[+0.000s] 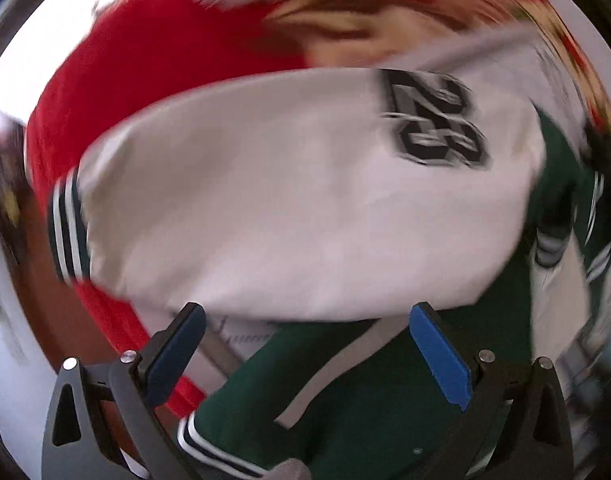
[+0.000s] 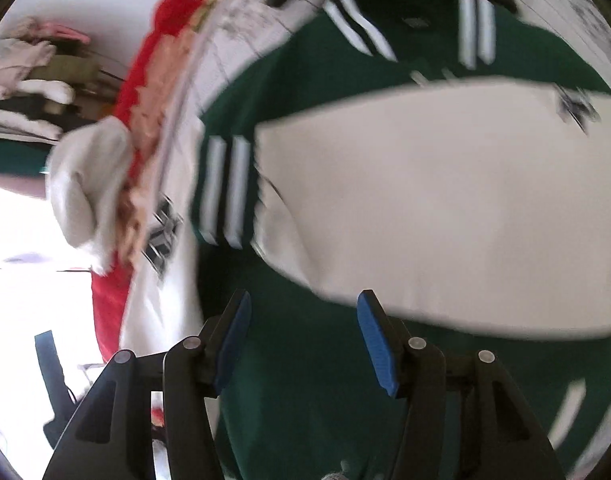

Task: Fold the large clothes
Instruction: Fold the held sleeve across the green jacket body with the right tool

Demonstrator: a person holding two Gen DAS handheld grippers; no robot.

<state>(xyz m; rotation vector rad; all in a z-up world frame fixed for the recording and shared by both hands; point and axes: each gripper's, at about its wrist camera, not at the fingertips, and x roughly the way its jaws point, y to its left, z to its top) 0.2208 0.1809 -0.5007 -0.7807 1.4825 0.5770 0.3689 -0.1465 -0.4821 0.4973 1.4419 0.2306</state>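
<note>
A green and white varsity jacket lies spread below both grippers. In the left wrist view its white sleeve (image 1: 305, 200) with a black number patch (image 1: 433, 120) is folded across the green body (image 1: 345, 392). My left gripper (image 1: 305, 320) is open and empty just above the sleeve's near edge. In the right wrist view the white sleeve (image 2: 445, 208) lies over the green body (image 2: 305, 360), with a striped cuff (image 2: 225, 192) to the left. My right gripper (image 2: 303, 304) is open and empty above the green body, beside the sleeve's edge. Both views are motion-blurred.
A red patterned cloth (image 1: 137, 64) covers the surface under the jacket and shows in the right wrist view (image 2: 145, 80) too. A white garment (image 2: 85, 184) lies at its left edge. Piled clothes (image 2: 29, 64) sit far left.
</note>
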